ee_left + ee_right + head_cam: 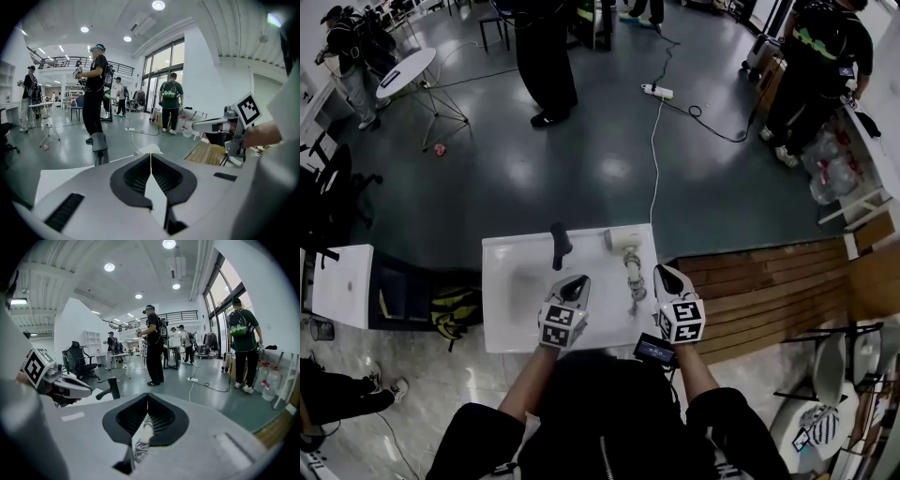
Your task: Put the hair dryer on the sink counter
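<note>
Well, the hair dryer [630, 258] lies flat on the white table [511, 319], just right of the black faucet [560, 246], with its cord [636, 300] coiled toward the near edge. The left gripper [575, 286] and right gripper [667, 277] hover at that edge, jaws closed on nothing. It looks placed, so the good finish is to back away cleanly, keeping the right jaws off that cord.

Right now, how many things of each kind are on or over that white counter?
Hair dryer: 1
Black faucet: 1
Grippers: 2, the left gripper and the right gripper
Total: 4
</note>
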Tool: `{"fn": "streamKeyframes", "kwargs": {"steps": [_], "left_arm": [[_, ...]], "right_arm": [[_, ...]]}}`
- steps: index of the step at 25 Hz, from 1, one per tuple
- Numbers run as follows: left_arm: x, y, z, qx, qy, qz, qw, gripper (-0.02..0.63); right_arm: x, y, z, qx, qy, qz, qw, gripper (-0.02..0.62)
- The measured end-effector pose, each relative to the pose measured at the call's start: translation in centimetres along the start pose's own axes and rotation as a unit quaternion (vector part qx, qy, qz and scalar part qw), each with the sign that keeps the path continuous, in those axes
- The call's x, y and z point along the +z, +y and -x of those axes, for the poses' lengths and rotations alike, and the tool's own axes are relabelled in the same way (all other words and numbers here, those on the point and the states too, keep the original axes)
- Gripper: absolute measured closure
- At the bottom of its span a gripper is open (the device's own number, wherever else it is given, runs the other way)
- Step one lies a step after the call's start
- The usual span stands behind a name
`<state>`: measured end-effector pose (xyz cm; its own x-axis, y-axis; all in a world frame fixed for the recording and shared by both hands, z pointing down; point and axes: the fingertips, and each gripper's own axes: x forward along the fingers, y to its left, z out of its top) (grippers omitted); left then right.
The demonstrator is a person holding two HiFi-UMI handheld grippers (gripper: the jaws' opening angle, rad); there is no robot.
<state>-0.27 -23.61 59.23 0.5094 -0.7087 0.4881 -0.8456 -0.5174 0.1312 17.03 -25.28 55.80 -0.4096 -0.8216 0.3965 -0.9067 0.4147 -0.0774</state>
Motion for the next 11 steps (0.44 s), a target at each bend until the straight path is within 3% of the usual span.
{"fn": "streamKeyframes", "kwargs": {"steps": [11], "left_arm": [[0.08,0.85,0.18,0.003,0.001,-0.002,1.0,0.591]], "right_arm": [[-0.1,0.99,-0.61,0.012,0.008,0.007,1.0,0.591]]}}
